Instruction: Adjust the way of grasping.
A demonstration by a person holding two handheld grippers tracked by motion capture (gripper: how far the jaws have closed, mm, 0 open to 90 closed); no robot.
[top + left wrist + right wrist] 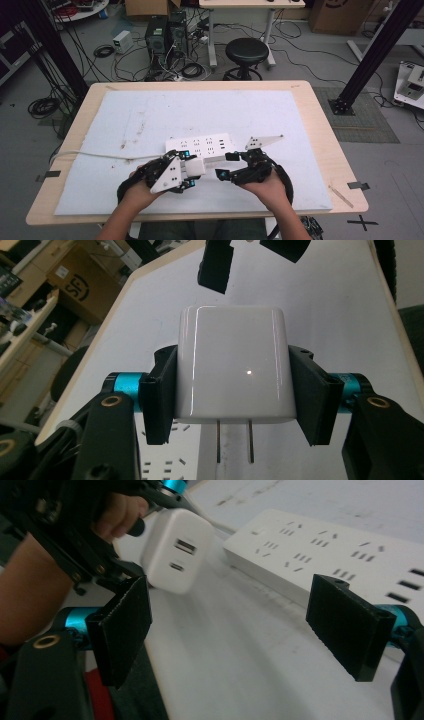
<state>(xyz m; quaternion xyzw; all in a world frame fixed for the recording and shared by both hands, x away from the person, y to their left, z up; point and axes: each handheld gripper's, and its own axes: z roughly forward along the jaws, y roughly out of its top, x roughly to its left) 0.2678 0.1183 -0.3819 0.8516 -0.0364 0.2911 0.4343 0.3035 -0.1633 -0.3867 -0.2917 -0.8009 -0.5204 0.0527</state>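
The left gripper (232, 385) has two flat black rectangular jaws, each mounted on a shiny teal cylinder, with black arms behind carrying brass-coloured ringed screw holes. In the high view a pale grey three-cornered plate dotted with small dark holes sits on top of it. The right gripper (247, 625) is built the same way: black slab jaws, teal cylinders, a brass ring on the black arm, and a grey three-cornered plate. A thick black cable loops from it. The person's forearms are bare, with no sleeves to be seen. Dark green trousers show below.
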